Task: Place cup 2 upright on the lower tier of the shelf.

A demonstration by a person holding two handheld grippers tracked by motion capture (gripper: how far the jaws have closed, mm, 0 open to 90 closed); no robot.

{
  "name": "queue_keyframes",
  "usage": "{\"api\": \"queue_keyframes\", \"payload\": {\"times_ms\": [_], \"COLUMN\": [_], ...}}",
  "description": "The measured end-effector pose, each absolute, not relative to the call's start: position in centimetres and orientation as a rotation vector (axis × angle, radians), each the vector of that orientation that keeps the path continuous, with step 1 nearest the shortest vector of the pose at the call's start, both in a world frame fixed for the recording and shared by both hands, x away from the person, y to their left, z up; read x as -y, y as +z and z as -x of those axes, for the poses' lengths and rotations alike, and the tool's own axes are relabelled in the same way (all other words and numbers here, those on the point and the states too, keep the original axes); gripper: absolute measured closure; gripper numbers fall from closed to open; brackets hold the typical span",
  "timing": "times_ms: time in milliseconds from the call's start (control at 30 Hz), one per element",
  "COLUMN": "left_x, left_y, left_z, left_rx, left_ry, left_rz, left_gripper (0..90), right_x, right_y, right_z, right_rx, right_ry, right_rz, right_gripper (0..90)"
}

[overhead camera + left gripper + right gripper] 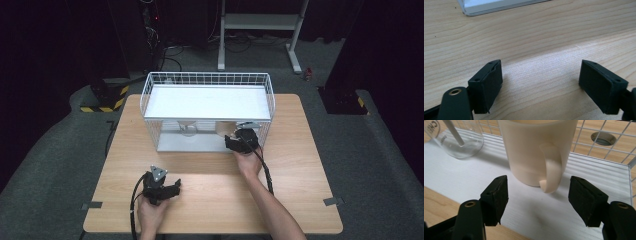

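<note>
Cream ceramic mug (534, 152) with a curved side handle (551, 167) stands upright on the white ribbed lower shelf (564, 215) of the white wire rack (207, 80), toward the shelf's right end, handle facing the right gripper (537, 195). That gripper's black jaws are apart, one on each side of the handle, pads clear of it, nothing clamped; handle tip sits just ahead of the gap between them. From the high view the right gripper (243, 140) is at the rack's front opening, right hand (248, 164) behind it, cable trailing back along the forearm. Clear glass beaker (459, 138) with a pale stirring rod (452, 131) in it stands on the same shelf, beside the mug and apart from it; printing on the glass is too cut off to read. Rack's flat white top panel (207, 101) covers both from above, so in the high view the mug (223, 129) is probably the tan shape under it. Left gripper (540, 82) hangs just over the light wooden table (536, 37), well apart from the rack, jaws apart with bare wood between them. Left hand (152, 212) holds it near the table's front edge.
</note>
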State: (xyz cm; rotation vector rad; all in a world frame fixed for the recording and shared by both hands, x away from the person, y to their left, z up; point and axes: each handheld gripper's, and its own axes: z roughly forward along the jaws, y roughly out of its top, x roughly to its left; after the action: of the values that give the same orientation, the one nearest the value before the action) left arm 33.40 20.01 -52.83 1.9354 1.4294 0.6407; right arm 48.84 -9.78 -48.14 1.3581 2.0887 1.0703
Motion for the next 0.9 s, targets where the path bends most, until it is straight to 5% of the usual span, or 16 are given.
{"api": "queue_keyframes", "payload": {"times_ms": [900], "left_x": [-20.0], "left_y": [-52.8], "left_z": [-33.4], "left_rx": [-1.430], "left_ry": [0.643], "left_rz": [-1.930], "left_gripper": [19.2], "right_x": [11.5], "right_y": [-45.8], "right_z": [-45.8], "right_rx": [-2.128], "right_ry": [1.152], "right_rz": [-1.248], "right_gripper": [31.7]}}
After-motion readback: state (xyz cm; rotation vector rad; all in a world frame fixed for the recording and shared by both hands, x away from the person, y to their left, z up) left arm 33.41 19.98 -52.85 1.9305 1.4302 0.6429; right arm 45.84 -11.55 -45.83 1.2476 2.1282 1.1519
